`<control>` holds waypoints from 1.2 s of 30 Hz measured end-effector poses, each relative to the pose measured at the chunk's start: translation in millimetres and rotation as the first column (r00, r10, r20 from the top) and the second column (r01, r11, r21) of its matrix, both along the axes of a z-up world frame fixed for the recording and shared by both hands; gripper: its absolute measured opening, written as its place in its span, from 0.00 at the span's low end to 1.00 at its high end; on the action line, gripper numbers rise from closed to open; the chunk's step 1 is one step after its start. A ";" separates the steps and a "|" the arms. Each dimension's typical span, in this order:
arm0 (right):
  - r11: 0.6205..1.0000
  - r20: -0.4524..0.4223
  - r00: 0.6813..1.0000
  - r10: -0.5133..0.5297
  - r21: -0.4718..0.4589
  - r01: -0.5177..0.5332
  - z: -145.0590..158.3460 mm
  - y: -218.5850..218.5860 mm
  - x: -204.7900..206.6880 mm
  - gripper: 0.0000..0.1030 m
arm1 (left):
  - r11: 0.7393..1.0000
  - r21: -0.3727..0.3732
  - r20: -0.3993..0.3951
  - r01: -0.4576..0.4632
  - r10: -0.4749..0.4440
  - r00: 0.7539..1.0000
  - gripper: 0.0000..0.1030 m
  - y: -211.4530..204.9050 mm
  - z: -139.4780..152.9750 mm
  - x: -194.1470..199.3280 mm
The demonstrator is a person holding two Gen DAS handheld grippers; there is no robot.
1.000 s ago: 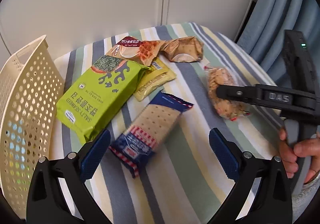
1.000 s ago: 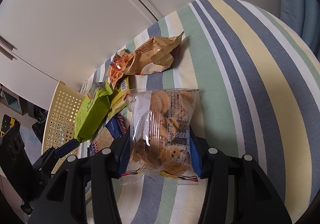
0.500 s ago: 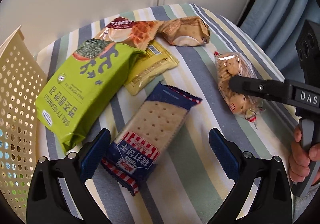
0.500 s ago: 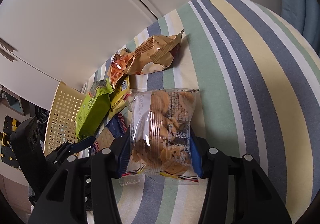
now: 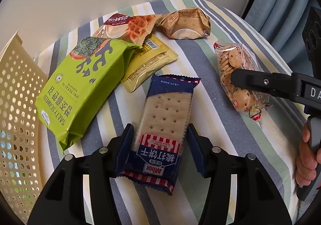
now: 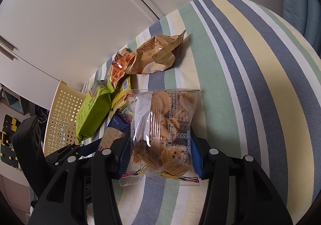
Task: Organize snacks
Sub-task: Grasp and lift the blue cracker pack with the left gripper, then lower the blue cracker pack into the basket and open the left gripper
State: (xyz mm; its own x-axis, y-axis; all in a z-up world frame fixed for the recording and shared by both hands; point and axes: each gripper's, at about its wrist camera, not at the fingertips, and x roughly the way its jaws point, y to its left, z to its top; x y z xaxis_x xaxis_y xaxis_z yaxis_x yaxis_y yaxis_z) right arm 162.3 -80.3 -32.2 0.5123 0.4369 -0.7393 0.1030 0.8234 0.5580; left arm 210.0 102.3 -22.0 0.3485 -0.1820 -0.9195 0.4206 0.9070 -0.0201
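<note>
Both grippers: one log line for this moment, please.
left gripper: shut on soda biscuit pack | right gripper: shut on cookie bag | basket: left

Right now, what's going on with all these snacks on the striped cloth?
A person is sorting snacks with a handheld tool in each hand. The left tool has its jaws around the soda biscuit pack, and the right tool is clamped on the clear cookie bag. Both packs look to be on the striped cloth still. The seaweed pack and others lie beside the perforated basket.
</note>
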 end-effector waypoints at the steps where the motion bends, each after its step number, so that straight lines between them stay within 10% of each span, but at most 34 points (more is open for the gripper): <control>1: 1.000 -0.001 1.000 0.000 0.000 0.000 0.0 0.0 0.0 0.49 | 1.000 0.012 0.004 0.004 -0.005 1.000 0.54 -3.5 -0.6 1.9; 22: 1.000 0.022 1.000 0.008 0.007 -0.008 1.3 2.0 -0.9 0.49 | 0.983 -0.126 0.155 -0.132 0.151 0.976 0.45 37.4 67.0 -19.7; 36: 1.000 0.033 0.999 0.019 -0.002 -0.019 3.4 4.6 0.1 0.49 | 0.926 -0.216 0.284 -0.311 0.364 0.887 0.45 127.1 137.5 -28.6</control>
State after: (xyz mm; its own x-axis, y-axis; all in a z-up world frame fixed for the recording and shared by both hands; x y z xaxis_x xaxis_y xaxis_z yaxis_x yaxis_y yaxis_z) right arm 162.4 -75.7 -28.8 0.5279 0.4457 -0.7230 0.0690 0.8259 0.5595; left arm 181.4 229.3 115.5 0.6798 -0.1361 -0.7206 0.0979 0.9907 -0.0947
